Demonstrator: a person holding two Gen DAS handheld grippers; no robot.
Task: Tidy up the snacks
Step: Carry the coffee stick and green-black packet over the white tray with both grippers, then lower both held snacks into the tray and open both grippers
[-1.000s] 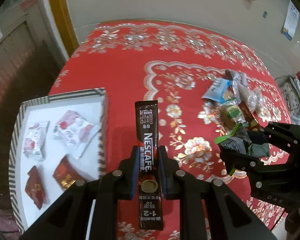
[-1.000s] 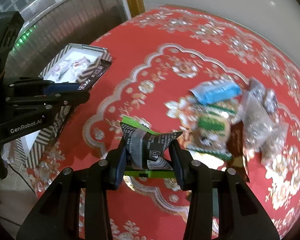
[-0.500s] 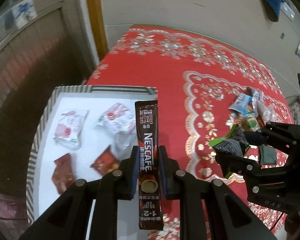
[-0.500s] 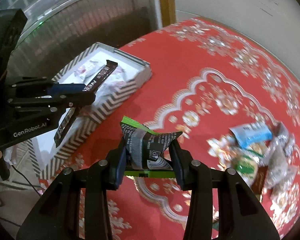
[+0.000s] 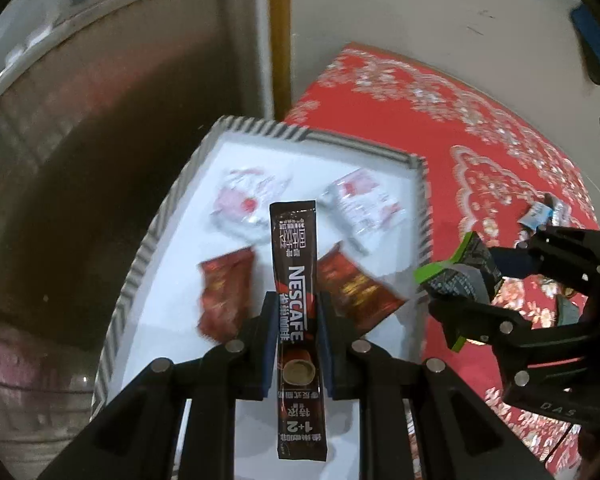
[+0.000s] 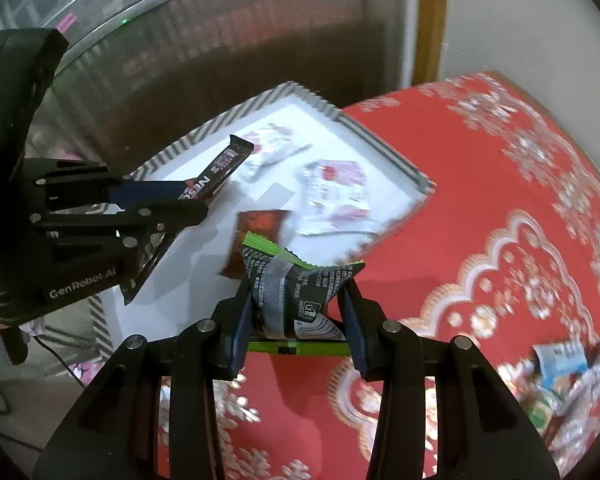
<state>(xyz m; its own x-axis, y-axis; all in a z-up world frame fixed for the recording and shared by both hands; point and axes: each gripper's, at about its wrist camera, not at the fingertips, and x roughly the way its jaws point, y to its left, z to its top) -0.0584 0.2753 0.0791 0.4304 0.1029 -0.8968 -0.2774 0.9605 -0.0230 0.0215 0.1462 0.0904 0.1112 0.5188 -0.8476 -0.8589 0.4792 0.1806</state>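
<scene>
A: Backdrop first. Pale wall, a yellow-brown door frame [image 5: 278, 36], dark ribbed panelling to the left. The counter wears a red tablecloth [image 6: 480, 208] with white floral borders.

B: The box?

A: Shallow box [image 5: 356, 149], white floor, grey-and-white striped rim, at the cloth's left corner. Four snacks lie inside: two white-and-pink packets [image 5: 242, 202] [image 5: 362, 200] at the far end, two red packets [image 5: 224, 292] [image 5: 350, 286] nearer the camera.

B: Left gripper?

A: The left gripper [image 5: 298, 344] has its fingers clamped tight on a dark brown Nescafé coffee stick [image 5: 296, 276]. They pinch it below the logo, so the stick juts forward past the tips. It hangs above the box floor, between the two red packets in the left wrist view. Whether it touches anything below, can't tell.

B: Right one?

A: The right gripper [image 6: 296, 312] has its fingers closed partway on a crumpled black-and-green snack packet [image 6: 296, 280], pads pressing both sides. In its own view the packet sits over the box's near rim, where white floor meets red cloth.

B: What's left out on the cloth?

A: A small heap of loose snacks [image 6: 560, 380] well apart, far right, blurred. A light blue wrapper [image 6: 560, 358] shows on top.
</scene>
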